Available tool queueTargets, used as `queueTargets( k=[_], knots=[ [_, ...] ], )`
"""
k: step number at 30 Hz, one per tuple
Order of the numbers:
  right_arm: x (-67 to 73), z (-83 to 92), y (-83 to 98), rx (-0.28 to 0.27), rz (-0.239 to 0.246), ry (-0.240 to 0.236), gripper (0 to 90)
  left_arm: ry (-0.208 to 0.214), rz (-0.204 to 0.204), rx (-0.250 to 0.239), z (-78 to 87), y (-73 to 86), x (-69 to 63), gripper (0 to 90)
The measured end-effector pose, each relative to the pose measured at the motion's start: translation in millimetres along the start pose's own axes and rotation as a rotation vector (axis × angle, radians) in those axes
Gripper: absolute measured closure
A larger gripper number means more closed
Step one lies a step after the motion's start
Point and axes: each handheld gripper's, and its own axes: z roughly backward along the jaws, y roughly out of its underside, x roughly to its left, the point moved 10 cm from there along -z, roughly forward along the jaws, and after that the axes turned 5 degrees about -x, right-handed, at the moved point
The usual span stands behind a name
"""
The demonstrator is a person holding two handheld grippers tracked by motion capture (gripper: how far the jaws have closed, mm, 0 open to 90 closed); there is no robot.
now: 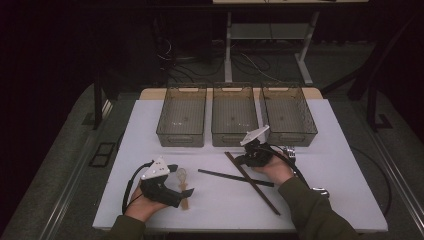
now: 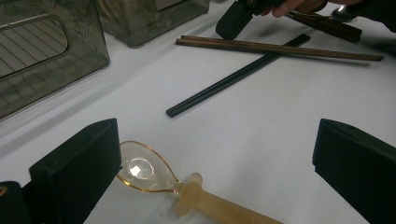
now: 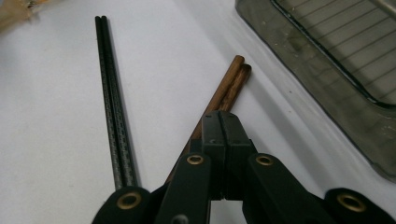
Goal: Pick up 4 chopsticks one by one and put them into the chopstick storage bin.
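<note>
The pair of brown wooden chopsticks is met by the clenched right hand-held gripper, jaws pressed together above it. No grip yet, it seems: the jaws must be parted and lowered astride. The left hand-held gripper waits released around the clear amber-handled spoon.

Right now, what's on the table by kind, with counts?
Bins: 3
Brown chopstick pair: 1
Black chopstick pair: 1
Spoon: 1
Total: 6
</note>
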Motion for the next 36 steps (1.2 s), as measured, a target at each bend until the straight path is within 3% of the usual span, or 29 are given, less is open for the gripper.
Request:
queueTargets(
  k=[11, 21, 27, 36],
  knots=[
    [7.5, -2.8, -1.0, 0.007, 0.012, -0.019, 89.7, 0.001, 0.001, -0.001, -0.2, 0.0, -0.1, 0.0],
    [10.9, -5.5, -0.5, 0.023, 0.056, -0.023, 89.7, 0.001, 0.000, -0.001, -0.2, 0.0, -0.1, 0.0],
    [10.2, -1.2, -3.1, 0.003, 0.023, -0.015, 89.6, 0.001, -0.002, -0.001, 0.1, -0.2, -0.1, 0.0],
    [3.2, 40.2, -14.3, -0.127, -0.071, 0.005, 56.9, 0.003, -0.009, 0.007, 0.5, 0.8, -0.4, 0.0]
  ],
)
